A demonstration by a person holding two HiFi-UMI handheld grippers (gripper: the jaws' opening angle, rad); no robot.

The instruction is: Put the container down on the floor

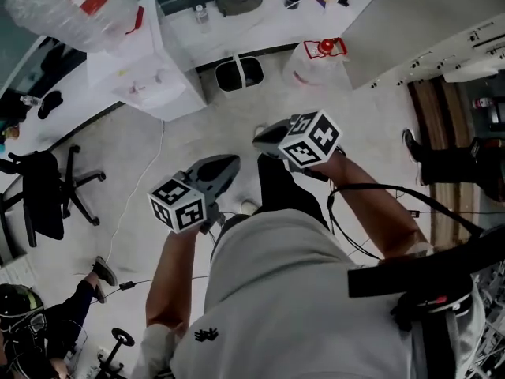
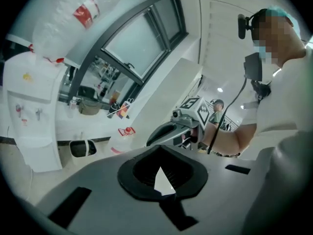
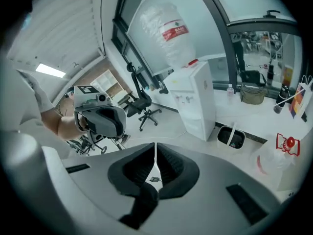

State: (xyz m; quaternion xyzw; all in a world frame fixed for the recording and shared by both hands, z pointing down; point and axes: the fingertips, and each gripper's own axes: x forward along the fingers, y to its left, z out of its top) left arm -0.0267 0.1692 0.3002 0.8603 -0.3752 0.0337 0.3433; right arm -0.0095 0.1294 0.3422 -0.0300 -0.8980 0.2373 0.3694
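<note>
**Container** [image 1: 317, 63]: a clear jug with a red cap and handle, taken here to be the task's thing. It is standing upright on the floor [image 1: 207, 129], to the right of the water dispenser [image 1: 147, 76]. A black bin [image 1: 239, 73] is sitting between jug and dispenser.

**Step in hand:** by the look of it, the set-down is already done. The jug is resting on the floor on its own, well apart from both grippers, and nothing is touching it.

**Next move:** this is calling for very little. The grippers only need keeping clear of the jug while a glance confirms it is sitting steady.

**Left gripper** [image 2: 163, 179]: the jaws are pressing together and carrying nothing. It is hovering above the floor on the dispenser's side, nose pointing towards the dispenser.

**Right gripper** [image 3: 154, 173]: the jaws are meeting pad to pad with only a thin slit between them, and they are empty. It is hovering further from the dispenser, on the jug's side.

**Arms:** both forearms are bending at the elbow and reaching forward from the standing person's body. They are holding the two grippers side by side in front of the torso, the right one slightly ahead.
</note>
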